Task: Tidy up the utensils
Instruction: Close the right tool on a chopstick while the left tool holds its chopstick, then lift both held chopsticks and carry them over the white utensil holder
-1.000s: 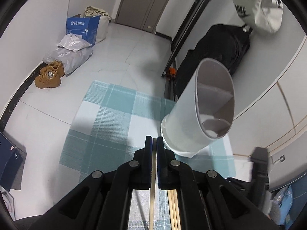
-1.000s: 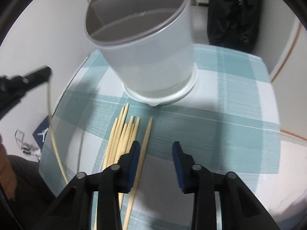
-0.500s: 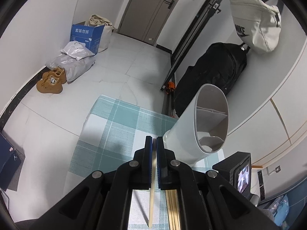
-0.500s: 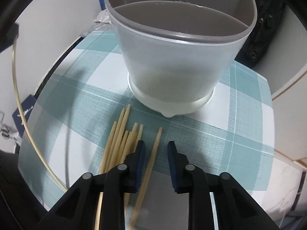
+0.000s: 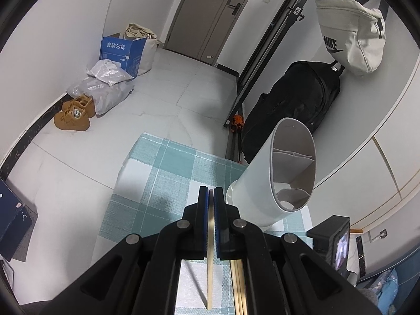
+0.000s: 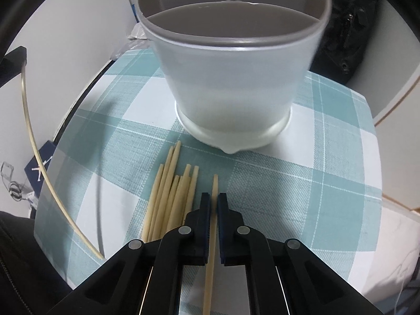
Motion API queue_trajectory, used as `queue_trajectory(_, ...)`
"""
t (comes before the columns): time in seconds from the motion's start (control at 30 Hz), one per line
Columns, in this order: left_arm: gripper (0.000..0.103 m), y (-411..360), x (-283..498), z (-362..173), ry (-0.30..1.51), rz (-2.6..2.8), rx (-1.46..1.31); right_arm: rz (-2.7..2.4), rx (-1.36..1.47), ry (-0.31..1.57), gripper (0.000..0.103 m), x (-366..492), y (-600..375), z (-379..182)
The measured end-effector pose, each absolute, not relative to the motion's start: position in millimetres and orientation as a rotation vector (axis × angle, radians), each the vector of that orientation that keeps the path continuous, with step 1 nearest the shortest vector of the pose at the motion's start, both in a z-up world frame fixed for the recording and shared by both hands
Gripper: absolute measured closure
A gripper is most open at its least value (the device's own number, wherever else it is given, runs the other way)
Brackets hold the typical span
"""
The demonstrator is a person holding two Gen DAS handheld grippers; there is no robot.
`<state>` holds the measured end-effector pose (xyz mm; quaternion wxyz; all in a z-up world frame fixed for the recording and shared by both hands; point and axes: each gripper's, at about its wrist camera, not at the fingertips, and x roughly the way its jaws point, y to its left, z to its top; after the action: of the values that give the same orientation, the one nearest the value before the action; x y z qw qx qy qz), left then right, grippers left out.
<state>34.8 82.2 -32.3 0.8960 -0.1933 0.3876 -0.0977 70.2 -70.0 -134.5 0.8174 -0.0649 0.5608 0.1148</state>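
Right wrist view: our right gripper (image 6: 214, 204) has just closed on lone chopstick (image 6: 213, 225) lying on checked cloth (image 6: 302, 189), beside loose bundle (image 6: 170, 197), near white holder (image 6: 236, 78). We judge it light, stiff, smooth, prone to pivot; mid-shaft hold steadier. Pale, slender, tapered. Left gripper (image 5: 211, 199) clamps another chopstick (image 5: 210, 257).

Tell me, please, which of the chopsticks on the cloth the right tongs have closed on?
The lone chopstick lying right of the bundle, apart from it. The right tongs have just been closing and now pinch it; the bundled ones lie untouched.
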Motion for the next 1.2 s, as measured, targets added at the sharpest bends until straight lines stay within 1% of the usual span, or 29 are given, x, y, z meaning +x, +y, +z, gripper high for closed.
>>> queue_trajectory(0.17,0.103,79,33,-32,0.797,-0.205,-0.376,0.256,-0.049,1.165,0.099,64,-82,-125)
queue_trajectory(0.3,0.103,76,30,-30,0.787,-0.212,-0.356,0.285,0.008,1.106,0.099,49,-91,-107)
queue_trajectory(0.73,0.103,46,18,-22,0.785,-0.284,-0.274,0.333,0.072,0.797,0.099,7,-105,-40)
queue_trajectory(0.8,0.103,42,15,-18,0.776,-0.293,-0.265,0.340,0.083,0.760,0.099,-2,-119,-27)
queue_trajectory(1.2,0.103,23,12,6,0.737,-0.306,-0.213,0.354,0.120,0.623,0.099,-8,-134,-5)
